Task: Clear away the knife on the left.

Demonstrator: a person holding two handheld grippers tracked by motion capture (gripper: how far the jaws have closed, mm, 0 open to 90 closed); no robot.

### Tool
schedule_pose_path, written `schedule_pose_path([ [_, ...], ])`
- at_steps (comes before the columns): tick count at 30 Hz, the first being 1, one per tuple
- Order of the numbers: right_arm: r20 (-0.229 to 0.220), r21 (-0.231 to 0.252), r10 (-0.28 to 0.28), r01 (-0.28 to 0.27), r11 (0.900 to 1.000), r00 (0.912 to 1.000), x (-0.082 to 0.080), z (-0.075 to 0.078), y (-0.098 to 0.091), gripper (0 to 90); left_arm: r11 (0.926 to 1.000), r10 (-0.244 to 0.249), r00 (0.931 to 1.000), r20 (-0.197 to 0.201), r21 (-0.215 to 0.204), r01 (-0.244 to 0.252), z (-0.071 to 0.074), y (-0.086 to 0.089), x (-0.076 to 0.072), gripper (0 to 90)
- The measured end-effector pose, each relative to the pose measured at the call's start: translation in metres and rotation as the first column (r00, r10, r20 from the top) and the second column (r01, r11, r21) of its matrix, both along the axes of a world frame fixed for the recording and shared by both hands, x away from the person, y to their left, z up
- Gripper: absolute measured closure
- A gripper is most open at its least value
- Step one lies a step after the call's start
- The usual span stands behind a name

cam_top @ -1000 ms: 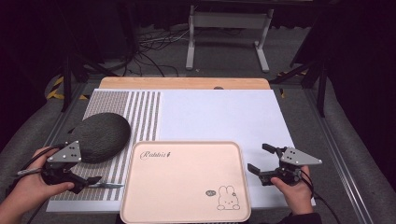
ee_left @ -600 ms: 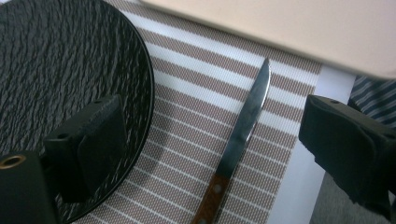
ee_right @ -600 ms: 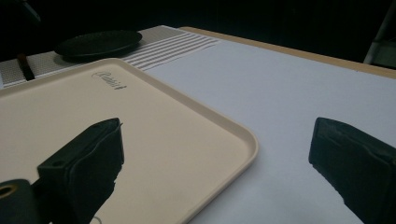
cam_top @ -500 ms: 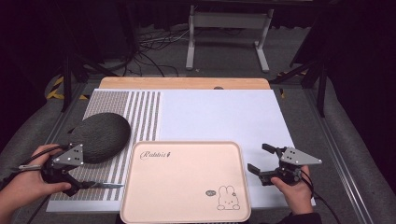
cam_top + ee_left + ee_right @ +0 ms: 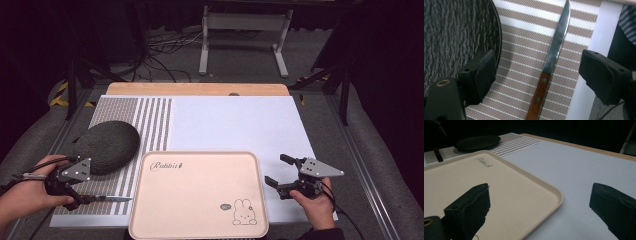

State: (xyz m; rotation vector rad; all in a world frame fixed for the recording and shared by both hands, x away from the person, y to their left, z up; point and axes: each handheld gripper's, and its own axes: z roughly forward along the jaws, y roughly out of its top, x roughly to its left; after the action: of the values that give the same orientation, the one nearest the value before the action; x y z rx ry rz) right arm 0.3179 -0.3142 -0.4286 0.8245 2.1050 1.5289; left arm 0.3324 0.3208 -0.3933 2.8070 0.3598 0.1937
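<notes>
Knife [image 5: 550, 62] lies on striped mat between closing, still-spread left tongs [image 5: 544, 75]; right tongs [image 5: 544, 212] spread

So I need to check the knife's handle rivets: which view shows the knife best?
The left gripper view: the knife lies between the open tongs, blade and wooden handle sharp. The high view shows it small, beside the tray. The right gripper view looks elsewhere.

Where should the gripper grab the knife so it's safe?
Probably the wooden handle, not the sharp blade. The knife lies flat on the striped mat, so the open left gripper comes straight down, one jaw on each side.
</notes>
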Motion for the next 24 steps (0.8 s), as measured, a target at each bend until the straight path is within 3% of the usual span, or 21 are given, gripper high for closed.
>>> schedule_pose_path([
  [7, 0.0, -0.002, 0.0, 0.0, 1.0, 1.0, 0.0, 0.0, 0.0, 4.0, 0.9973, -0.025, 0.9989, -0.04, 0.068, 0.028, -0.006, 0.006, 0.001, 19.4],
  [10, 0.0, -0.003, 0.001, -0.001, 1.0, 1.0, 0.0, -0.001, 0.001, 4.0, 0.9944, -0.044, 0.9985, -0.033, 0.094, 0.047, -0.009, 0.007, 0.003, 19.8],
  [15, 0.003, -0.004, 0.001, -0.001, 1.0, 1.0, 0.0, 0.0, 0.0, 4.0, 0.9822, -0.113, 0.9919, -0.058, 0.144, 0.12, -0.015, 0.008, 0.008, 27.4],
  [20, 0.0, -0.005, 0.002, -0.002, 1.0, 1.0, 0.0, 0.0, 0.0, 3.8, 0.9649, -0.17, 0.9821, -0.082, 0.189, 0.182, -0.021, 0.004, 0.011, 35.0],
  [23, -0.001, -0.005, 0.002, -0.002, 1.0, 1.0, 0.0, 0.0, 0.0, 3.9, 0.9502, -0.197, 0.9763, -0.091, 0.228, 0.213, -0.024, 0.0, 0.01, 38.8],
  [24, 0.0, -0.004, 0.003, -0.003, 1.0, 1.0, 0.0, 0.0, 0.0, 3.9, 0.9409, -0.216, 0.9717, -0.096, 0.246, 0.233, -0.025, -0.001, 0.01, 41.1],
])
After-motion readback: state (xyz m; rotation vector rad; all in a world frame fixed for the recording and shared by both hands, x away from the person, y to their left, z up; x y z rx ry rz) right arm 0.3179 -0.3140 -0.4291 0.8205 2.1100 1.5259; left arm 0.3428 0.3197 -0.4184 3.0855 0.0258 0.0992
